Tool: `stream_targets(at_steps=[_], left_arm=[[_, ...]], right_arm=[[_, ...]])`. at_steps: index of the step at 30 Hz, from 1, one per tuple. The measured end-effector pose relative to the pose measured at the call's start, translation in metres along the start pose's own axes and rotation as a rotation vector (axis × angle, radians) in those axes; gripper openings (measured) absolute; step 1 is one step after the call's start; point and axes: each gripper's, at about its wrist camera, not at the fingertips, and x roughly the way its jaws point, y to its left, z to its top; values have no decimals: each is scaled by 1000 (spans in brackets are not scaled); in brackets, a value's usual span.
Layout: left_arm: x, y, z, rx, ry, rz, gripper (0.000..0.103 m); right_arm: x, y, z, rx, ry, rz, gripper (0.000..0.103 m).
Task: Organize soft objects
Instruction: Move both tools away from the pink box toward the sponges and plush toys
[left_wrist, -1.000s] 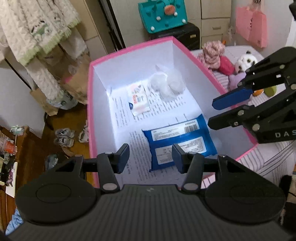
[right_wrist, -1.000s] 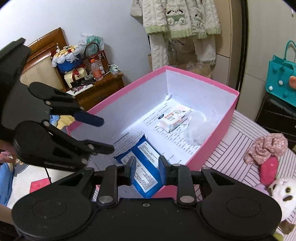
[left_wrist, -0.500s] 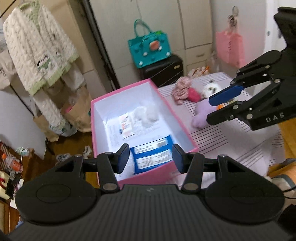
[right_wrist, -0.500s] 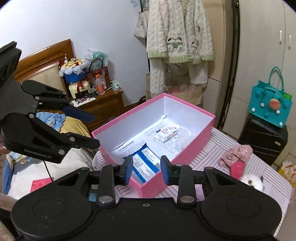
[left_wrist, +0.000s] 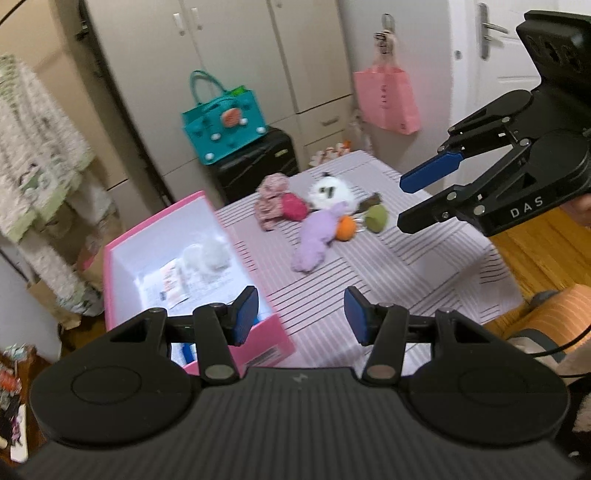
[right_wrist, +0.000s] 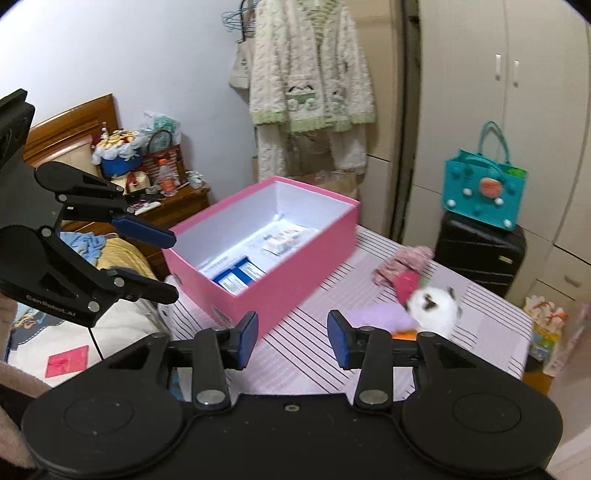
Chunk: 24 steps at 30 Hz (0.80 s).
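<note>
Pulling back from the pink box (right_wrist: 280, 273), you are opening the empty right gripper (right_wrist: 291, 338) toward the plush toys (left_wrist: 317, 236); the left gripper (left_wrist: 301, 319) is gaping, empty.

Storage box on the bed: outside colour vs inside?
The box is pink outside and white inside, clearest in the right wrist view.

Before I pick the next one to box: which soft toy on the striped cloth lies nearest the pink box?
The pink floral fabric bundle, at the cluster's box-side end. The white plush, lilac plush and green piece lie farther off.
</note>
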Motion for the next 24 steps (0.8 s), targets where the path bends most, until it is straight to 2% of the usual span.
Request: stream_targets(at_steps=[7,13,19,24], left_arm=[[42,-23,13,3,45,-129,52],[85,-29,23,-22,74,-192,52],[127,-31,29,-73,77,-197,52],[155,-28,33,-106,68,-163,52]], right_arm=[[6,-31,-36,48,26,-46,50],[23,-63,-61,83,49,-56,50],[41,-97,-79,87,36,-75,54],[61,-115,-88,75,38,-92,56]])
